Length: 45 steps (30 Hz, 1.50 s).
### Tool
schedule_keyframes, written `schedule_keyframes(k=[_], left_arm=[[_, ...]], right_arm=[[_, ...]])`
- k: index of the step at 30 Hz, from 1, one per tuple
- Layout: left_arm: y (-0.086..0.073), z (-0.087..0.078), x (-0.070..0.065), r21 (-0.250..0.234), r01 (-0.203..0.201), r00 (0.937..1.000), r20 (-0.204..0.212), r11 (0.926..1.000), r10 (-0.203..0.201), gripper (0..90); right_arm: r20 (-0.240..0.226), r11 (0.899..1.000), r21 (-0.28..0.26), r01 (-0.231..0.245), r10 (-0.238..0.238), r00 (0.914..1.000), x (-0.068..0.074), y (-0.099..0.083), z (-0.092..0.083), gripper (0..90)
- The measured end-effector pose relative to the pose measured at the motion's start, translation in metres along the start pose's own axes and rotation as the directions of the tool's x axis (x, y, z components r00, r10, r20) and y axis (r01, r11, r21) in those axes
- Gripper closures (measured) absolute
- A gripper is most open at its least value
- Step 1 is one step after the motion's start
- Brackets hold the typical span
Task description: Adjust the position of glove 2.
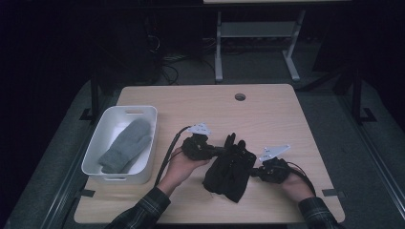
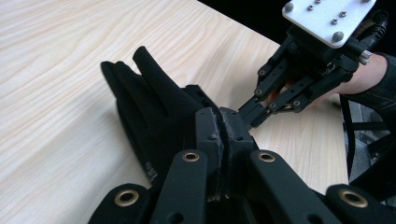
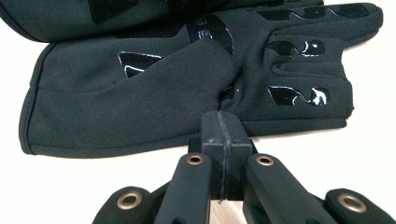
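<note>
White bin (image 1: 98,143) far left of my fingers, grey mitten (image 1: 126,145) lying inside it. Next, left gripper (image 1: 215,151): its jaws look pressed together at the black gloves' (image 1: 229,169) left edge; in the left gripper view the pads meet with glove fabric bunched right at them, but I cannot tell for sure that cloth is pinched between. Gloves lie mid-table between both grippers, fingers pointing away from me. Right gripper (image 1: 254,172) touches their right edge; in its own view the jaws are together, tips just short of the glove hem, clamped on nothing I can see. I judge the gloves light, soft, floppy, with grippy printed patches; best pinched at the cuff or a side edge. The right gripper view shows shiny palm prints and two stacked gloves; the high view reads as one dark lump.
</note>
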State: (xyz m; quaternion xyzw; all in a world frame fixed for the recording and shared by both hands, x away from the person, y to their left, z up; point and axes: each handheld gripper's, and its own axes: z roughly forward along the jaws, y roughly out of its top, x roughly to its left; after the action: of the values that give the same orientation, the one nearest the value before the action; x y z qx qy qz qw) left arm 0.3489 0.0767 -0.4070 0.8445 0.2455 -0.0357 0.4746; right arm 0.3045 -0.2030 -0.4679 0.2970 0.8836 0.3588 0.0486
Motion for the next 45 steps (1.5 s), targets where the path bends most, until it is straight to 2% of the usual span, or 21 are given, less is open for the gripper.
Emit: schedule_keyframes(k=[15, 17, 22, 23, 25, 27, 29, 32, 34, 36, 38, 42, 45], left_arm=[[0.001, 0.028, -0.008, 0.024, -0.019, 0.9995, 0.025, 0.9995, 0.019, 85.7], [0.002, 0.027, -0.009, 0.021, -0.025, 0.9993, 0.028, 0.9995, 0.025, 84.9], [0.005, 0.017, -0.011, -0.021, -0.035, 0.9984, 0.045, 0.9992, 0.036, 79.9], [0.006, 0.014, -0.011, -0.028, -0.039, 0.9983, 0.042, 0.9988, 0.041, 80.1], [0.005, 0.011, -0.011, -0.017, -0.052, 0.998, 0.035, 0.9985, 0.053, 86.0], [0.002, 0.01, -0.011, 0.005, -0.063, 0.9978, 0.018, 0.998, 0.063, 89.2], [-0.001, 0.012, -0.011, 0.021, -0.061, 0.9979, 0.024, 0.9979, 0.06, 89.3], [-0.004, 0.02, -0.012, 0.039, -0.063, 0.9975, 0.035, 0.9973, 0.061, 89.3], [-0.006, 0.027, -0.016, 0.046, -0.063, 0.9972, 0.044, 0.997, 0.061, 89.2], [-0.009, 0.038, -0.02, 0.075, -0.078, 0.9959, 0.052, 0.9941, 0.074, 89.3], [-0.012, 0.047, -0.021, 0.102, -0.082, 0.9952, 0.062, 0.9914, 0.076, 89.2], [-0.022, 0.067, -0.022, 0.189, -0.098, 0.9945, 0.055, 0.977, 0.09, 89.3], [-0.026, 0.073, -0.024, 0.211, -0.109, 0.9936, 0.052, 0.9713, 0.1, 89.3]], right_arm=[[-0.007, 1.0, -0.013, 0.023, -0.023, 0.9997, 0.007, 0.017, 0.017, 90.0], [-0.008, 1.0, -0.011, 0.016, -0.016, 0.9998, 0.006, 0.017, 0.016, 90.0], [0.009, 0.999, -0.034, -0.001, 0.002, 1.0, 0.001, 0.014, 0.008, 90.0], [0.015, 0.999, -0.043, 0.0, 0.001, 0.9999, -0.001, 0.013, 0.006, 90.0], [0.028, 0.998, -0.057, -0.017, 0.018, 0.9994, -0.005, 0.01, 0.0, 89.8], [0.037, 0.997, -0.064, -0.036, 0.038, 0.9986, -0.008, 0.007, -0.005, 86.4], [0.054, 0.995, -0.079, -0.054, 0.058, 0.9969, -0.014, 0.003, -0.011, 80.0], [0.102, 0.992, -0.103, -0.073, 0.084, 0.9913, -0.022, -0.003, -0.019, 63.2], [0.14, 0.988, -0.123, -0.094, 0.111, 0.9838, -0.028, -0.007, -0.023, 50.4], [0.167, 0.985, -0.131, -0.11, 0.132, 0.9771, -0.033, -0.01, -0.025, 42.6], [0.185, 0.983, -0.138, -0.121, 0.145, 0.972, -0.038, -0.013, -0.026, 38.5], [0.217, 0.978, -0.147, -0.147, 0.176, 0.96, -0.043, -0.016, -0.026, 30.8], [0.228, 0.979, -0.142, -0.147, 0.177, 0.9575, -0.044, -0.016, -0.026, 28.7]])
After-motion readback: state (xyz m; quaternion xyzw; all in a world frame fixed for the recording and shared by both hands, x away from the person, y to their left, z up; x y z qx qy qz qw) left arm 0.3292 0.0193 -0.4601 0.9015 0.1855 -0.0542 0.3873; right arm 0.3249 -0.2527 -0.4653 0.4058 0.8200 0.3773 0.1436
